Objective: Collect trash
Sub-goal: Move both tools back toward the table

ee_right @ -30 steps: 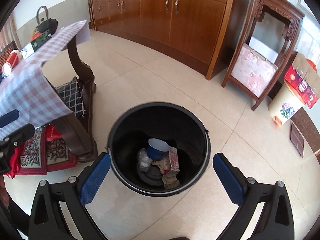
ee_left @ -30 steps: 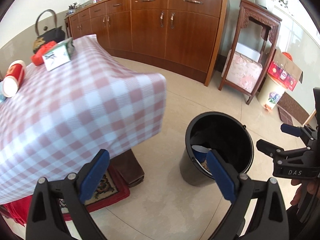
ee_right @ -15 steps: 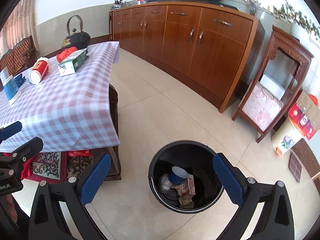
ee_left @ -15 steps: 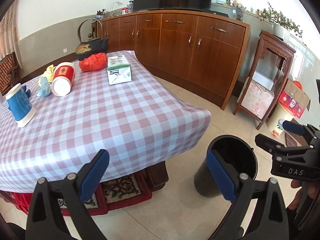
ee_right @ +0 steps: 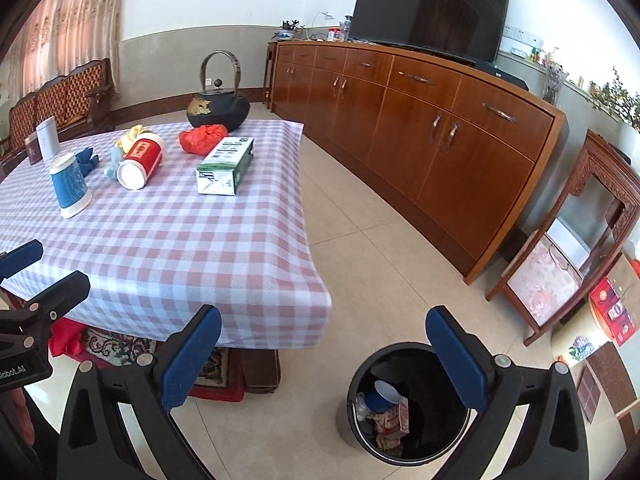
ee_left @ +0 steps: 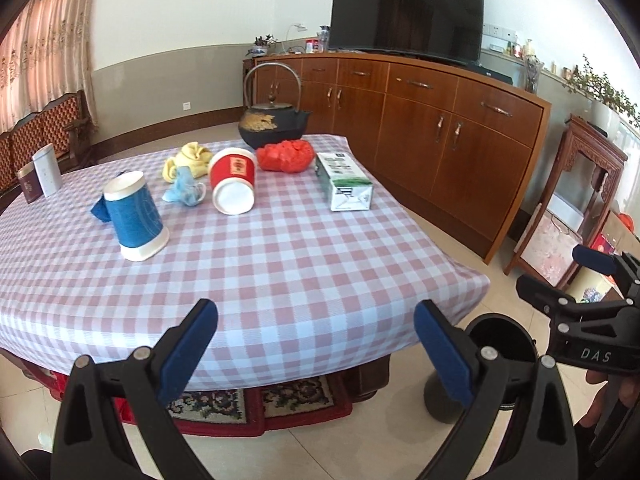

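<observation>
On the checked tablecloth (ee_left: 280,264) (ee_right: 180,240) lie a blue paper cup (ee_left: 135,216) (ee_right: 69,185) standing upside down, a red cup (ee_left: 233,186) (ee_right: 141,163) on its side, a green-and-white carton (ee_left: 344,186) (ee_right: 226,165), a crumpled red bag (ee_left: 285,155) (ee_right: 202,139), and yellow (ee_left: 189,159) and blue (ee_left: 185,192) scraps. A black bin (ee_right: 404,404) (ee_left: 500,344) on the floor holds a blue cup and wrappers. My left gripper (ee_left: 316,350) is open and empty before the table's near edge. My right gripper (ee_right: 324,356) is open and empty above the floor beside the bin.
A black iron teapot (ee_left: 272,126) stands at the table's far end, two small tins (ee_left: 40,178) at its left. A long wooden sideboard (ee_right: 420,120) with a TV lines the wall. A carved stand (ee_right: 568,264) and boxes sit right. Rugs lie under the table.
Both grippers have risen and tilted up from the bin toward the table. The bin has dropped low in both views and the whole tabletop has come into sight.
</observation>
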Motion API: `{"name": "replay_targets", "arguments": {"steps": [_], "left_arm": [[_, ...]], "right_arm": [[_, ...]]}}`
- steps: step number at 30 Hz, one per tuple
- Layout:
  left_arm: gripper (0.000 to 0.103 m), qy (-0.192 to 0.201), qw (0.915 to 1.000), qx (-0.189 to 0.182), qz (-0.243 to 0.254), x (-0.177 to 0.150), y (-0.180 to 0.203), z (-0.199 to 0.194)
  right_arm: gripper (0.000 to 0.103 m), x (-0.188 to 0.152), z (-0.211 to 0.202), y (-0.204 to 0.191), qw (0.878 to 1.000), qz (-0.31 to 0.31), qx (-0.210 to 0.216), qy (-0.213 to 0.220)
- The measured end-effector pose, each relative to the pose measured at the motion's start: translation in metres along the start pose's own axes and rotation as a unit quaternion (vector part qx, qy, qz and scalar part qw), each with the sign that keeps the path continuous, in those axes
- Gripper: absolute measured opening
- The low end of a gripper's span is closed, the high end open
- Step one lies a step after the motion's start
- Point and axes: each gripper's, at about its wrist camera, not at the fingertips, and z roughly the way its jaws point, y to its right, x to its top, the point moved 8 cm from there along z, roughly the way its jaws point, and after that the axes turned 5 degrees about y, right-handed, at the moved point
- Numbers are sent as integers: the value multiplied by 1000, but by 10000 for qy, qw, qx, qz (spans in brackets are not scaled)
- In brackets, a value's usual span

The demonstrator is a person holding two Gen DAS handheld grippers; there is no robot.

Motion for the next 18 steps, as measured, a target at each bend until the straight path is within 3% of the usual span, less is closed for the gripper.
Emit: {"name": "replay_targets", "arguments": {"steps": [8, 18], "left_arm": [[99, 92, 9986, 473, -216, 5, -50, -10], [100, 127, 9959, 779, -442, 8, -95, -11]], "right_arm": [[103, 23, 9, -57, 9985, -338, 413, 114], [103, 44, 19, -113, 9947, -655, 764, 224]]}}
